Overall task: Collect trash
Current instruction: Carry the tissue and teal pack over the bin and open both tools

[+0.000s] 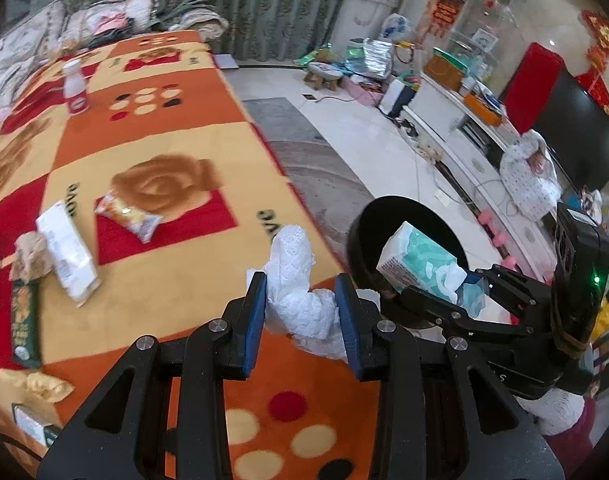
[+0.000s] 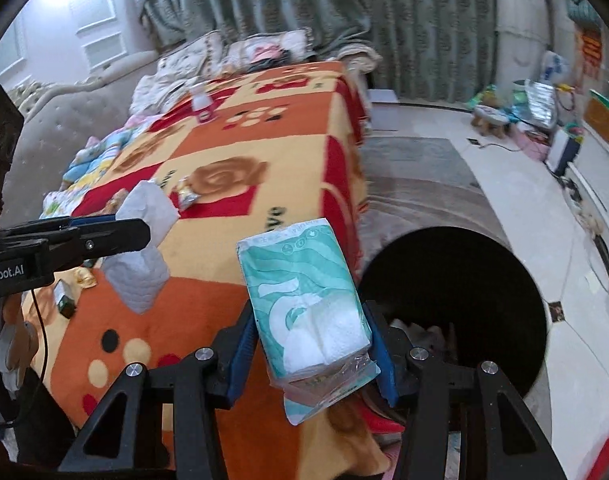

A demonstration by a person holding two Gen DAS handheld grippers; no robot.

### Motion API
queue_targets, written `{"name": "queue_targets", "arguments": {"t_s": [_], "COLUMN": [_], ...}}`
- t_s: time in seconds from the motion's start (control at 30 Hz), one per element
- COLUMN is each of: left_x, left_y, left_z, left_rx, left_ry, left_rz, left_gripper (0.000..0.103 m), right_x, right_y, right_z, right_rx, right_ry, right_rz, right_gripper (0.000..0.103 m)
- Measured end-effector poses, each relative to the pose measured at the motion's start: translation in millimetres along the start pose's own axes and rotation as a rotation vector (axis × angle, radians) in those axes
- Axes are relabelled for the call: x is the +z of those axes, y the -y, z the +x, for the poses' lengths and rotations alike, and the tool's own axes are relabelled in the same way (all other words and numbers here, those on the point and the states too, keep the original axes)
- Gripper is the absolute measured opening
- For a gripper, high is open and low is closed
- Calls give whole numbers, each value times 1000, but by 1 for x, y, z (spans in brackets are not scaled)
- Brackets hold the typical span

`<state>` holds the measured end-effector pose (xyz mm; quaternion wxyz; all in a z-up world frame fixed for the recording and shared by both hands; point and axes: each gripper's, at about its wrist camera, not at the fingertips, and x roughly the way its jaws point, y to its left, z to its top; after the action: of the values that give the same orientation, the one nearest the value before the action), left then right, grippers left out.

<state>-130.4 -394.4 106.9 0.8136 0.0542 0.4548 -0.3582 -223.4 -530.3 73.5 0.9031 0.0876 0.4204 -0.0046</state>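
Step in hand: carrying two picked-up pieces of trash from the blanket-covered surface toward the bin, judging by both loads held in the air near its mouth.
Left gripper [image 1: 300,308]: jaws pinching a crumpled white tissue [image 1: 300,284], which sticks up above the blue pads at the lower centre of the left wrist view; in the right wrist view it hangs at the left edge, over the blanket.
Right gripper [image 2: 310,354]: jaws clamped on a teal-and-white tissue pack [image 2: 308,312], lower centre of that view; its torn plastic end trails below the pads.
Trash bin [image 2: 504,360]: black and round, on the floor at lower right of the right wrist view, just beside the blanket's edge; some litter shows dimly inside.
Tissue pack against bin: in the left wrist view the pack sits in front of the bin's opening, right of centre; whether it is fully over the mouth I cannot tell.
Trash left on the patterned blanket [image 1: 176,80]: a snack packet [image 1: 128,216], a white carton [image 1: 68,256] and a small white bottle [image 1: 75,88] at upper left, among other scraps at the left edge.
Next move, as I judge it: bring each load squarely over the opening, then spread the jaws; the tissue is light and may cling to a pad.
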Motion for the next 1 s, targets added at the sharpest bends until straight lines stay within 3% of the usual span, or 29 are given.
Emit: {"name": "queue_targets", "arguments": {"t_s": [0.57,1.0], "left_x": [24,30], "left_y": [70,78], "left_z": [59,89], "left_rx": [-80,-97], "left_ry": [-44,-78], "left_rz": [92,74], "left_gripper": [32,32], "right_x": [-15,-18], "right_y": [81,103], "right_z": [-16,-4], "right_rx": [-104,-131], "right_ry": [4,-18], "right_rz": [146,185], "right_gripper": [49,49]}}
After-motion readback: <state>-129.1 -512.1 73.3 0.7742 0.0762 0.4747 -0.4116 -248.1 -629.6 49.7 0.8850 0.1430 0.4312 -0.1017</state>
